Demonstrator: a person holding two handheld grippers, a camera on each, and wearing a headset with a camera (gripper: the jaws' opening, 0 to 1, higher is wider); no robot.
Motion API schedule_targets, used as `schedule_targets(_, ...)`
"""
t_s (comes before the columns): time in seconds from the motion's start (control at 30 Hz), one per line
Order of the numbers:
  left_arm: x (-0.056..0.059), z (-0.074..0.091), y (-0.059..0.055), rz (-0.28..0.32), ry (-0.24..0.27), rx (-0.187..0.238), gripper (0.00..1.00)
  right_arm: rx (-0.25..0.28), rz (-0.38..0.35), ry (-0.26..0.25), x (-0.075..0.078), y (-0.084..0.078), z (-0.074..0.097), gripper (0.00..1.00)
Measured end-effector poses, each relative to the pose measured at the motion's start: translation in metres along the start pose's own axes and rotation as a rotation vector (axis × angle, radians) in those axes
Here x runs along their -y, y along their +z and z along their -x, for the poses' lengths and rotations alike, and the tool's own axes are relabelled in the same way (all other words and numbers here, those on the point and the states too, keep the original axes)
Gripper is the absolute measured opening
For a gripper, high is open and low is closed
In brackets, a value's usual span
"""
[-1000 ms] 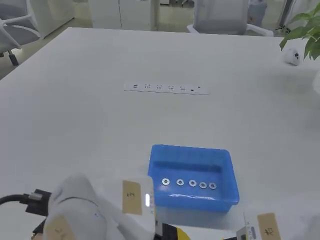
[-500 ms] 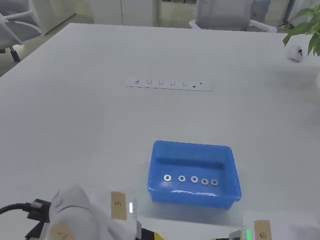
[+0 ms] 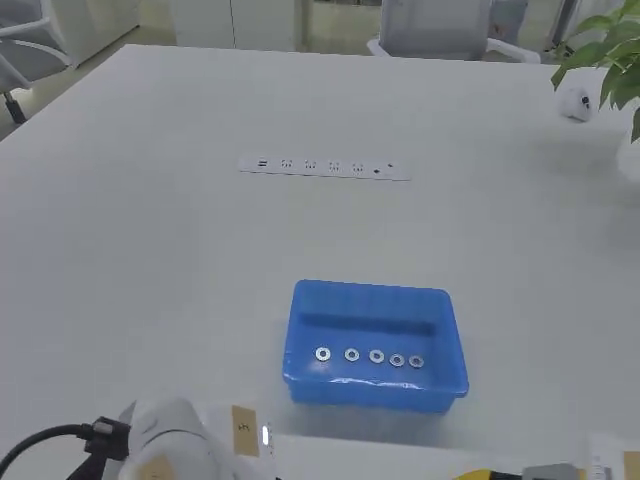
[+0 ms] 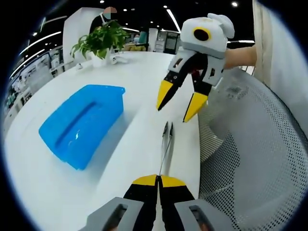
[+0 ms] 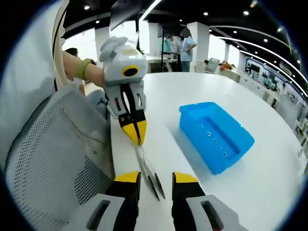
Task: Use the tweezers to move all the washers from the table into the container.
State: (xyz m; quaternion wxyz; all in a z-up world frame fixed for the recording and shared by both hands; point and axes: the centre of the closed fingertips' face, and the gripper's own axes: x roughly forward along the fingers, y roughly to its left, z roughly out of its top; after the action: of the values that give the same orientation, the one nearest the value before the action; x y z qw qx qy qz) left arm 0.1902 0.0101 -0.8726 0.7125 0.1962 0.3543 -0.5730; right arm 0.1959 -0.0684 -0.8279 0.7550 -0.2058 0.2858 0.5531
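Observation:
The blue container (image 3: 372,345) sits on the white table with several washers (image 3: 368,356) in a row inside it. At the table's near edge my left gripper (image 4: 158,180) is shut on one end of the metal tweezers (image 4: 166,144), which point straight ahead. My right gripper (image 5: 156,178) faces it, open, with the tweezers' (image 5: 150,174) other end lying between its jaws, not clamped. In the left gripper view the right gripper (image 4: 174,111) hangs just above the tweezers' tip. The container (image 5: 215,132) lies to the right of both in the right gripper view.
A white power strip (image 3: 325,167) lies across the table's middle. A potted plant (image 3: 605,55) stands at the far right corner. A mesh chair back (image 4: 245,159) is beside the table's near edge. Office chairs stand beyond the far edge.
The head camera has tilted, and both grippers have sunk toward the bottom edge of the head view. The container and its washers have stayed in place.

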Motion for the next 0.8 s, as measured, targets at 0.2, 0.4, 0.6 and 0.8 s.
schedule_targets(0.2,0.001,-0.004,-0.001,-0.016,-0.004,-0.061,0.00,0.018,-0.061,-0.139,0.019,-0.006,0.044,0.25)
schedule_targets(0.4,0.001,-0.007,0.000,-0.011,0.005,-0.091,0.00,0.066,-0.115,-0.282,0.034,-0.011,0.081,0.31)
schedule_targets(0.6,0.005,-0.009,-0.002,-0.003,0.013,-0.128,0.00,0.136,-0.155,-0.385,0.043,-0.016,0.104,0.40)
schedule_targets(0.8,0.009,-0.004,0.009,0.092,0.062,-0.070,0.08,0.212,-0.131,-0.404,0.047,-0.004,0.111,0.49)
